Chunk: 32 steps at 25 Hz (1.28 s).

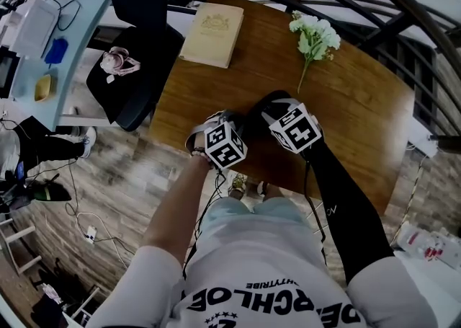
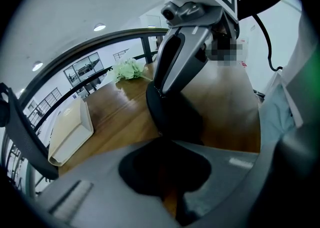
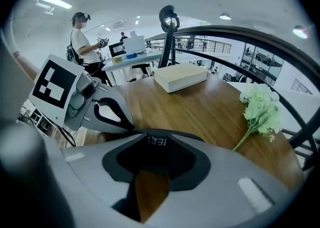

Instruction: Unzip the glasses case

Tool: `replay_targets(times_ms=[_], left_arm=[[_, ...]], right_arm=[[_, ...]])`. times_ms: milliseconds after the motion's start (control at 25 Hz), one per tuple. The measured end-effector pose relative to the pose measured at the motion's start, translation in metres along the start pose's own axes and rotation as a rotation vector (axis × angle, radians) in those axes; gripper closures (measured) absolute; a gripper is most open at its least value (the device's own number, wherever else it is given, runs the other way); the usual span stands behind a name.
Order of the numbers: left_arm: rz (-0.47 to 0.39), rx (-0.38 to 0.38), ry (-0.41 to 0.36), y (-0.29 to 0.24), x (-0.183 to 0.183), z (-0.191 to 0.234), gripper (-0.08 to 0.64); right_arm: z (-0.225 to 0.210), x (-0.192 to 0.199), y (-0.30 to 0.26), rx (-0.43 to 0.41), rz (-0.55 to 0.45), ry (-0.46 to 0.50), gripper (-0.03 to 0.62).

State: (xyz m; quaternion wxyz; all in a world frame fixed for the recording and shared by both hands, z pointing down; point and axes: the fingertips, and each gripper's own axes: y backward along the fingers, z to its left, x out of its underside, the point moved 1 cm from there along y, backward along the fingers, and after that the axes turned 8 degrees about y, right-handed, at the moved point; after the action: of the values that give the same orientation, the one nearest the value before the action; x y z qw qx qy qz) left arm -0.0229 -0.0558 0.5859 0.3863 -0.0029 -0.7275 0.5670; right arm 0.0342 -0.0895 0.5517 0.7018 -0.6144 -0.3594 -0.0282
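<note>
The black glasses case (image 1: 262,105) lies near the front edge of the wooden table (image 1: 360,117). Both of my grippers stand over it, side by side. My left gripper (image 1: 232,125) is shut on the near end of the case (image 2: 175,117); only a sliver of wood shows between its jaws. My right gripper (image 1: 285,113) comes down onto the case's rim (image 2: 160,91). Its jaws stand almost together on a thin dark zipper pull at the rim, which is mostly hidden. The case (image 3: 160,144) fills the hollow behind them. How far the zip stands open is hidden.
A cream book (image 1: 212,34) lies at the table's far left and a sprig of white flowers (image 1: 315,38) at the far right. A black chair (image 1: 137,67) stands left of the table, a curved railing behind it. A person (image 3: 82,36) stands by a desk.
</note>
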Motion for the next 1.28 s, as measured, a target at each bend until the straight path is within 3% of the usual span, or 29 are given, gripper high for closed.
replay_targets(times_ms=[360, 720, 760, 840, 920, 1120, 1280], left_arm=[[-0.026, -0.003, 0.03, 0.008, 0.003, -0.003, 0.449], [0.01, 0.011, -0.084, -0.001, 0.009, 0.002, 0.448], [0.008, 0.002, -0.104, -0.001, 0.008, 0.004, 0.441], [0.001, 0.002, -0.152, -0.003, 0.004, 0.004, 0.353], [0.001, 0.038, -0.206, -0.007, 0.0, 0.001, 0.307], [0.018, 0.173, -0.368, -0.012, -0.006, -0.001, 0.284], [0.086, 0.266, -0.547, -0.014, -0.005, -0.008, 0.288]], right_arm=[[-0.002, 0.0, -0.002, 0.008, -0.001, -0.009, 0.453], [-0.002, -0.001, -0.002, 0.015, -0.007, -0.016, 0.453], [-0.002, 0.0, -0.002, 0.016, -0.008, -0.017, 0.453], [-0.002, 0.0, -0.002, 0.014, -0.01, -0.018, 0.452], [-0.002, 0.0, -0.001, 0.013, -0.012, -0.017, 0.453], [-0.002, 0.0, -0.001, 0.011, -0.017, -0.017, 0.452], [-0.001, 0.0, -0.002, 0.007, -0.02, -0.014, 0.452]])
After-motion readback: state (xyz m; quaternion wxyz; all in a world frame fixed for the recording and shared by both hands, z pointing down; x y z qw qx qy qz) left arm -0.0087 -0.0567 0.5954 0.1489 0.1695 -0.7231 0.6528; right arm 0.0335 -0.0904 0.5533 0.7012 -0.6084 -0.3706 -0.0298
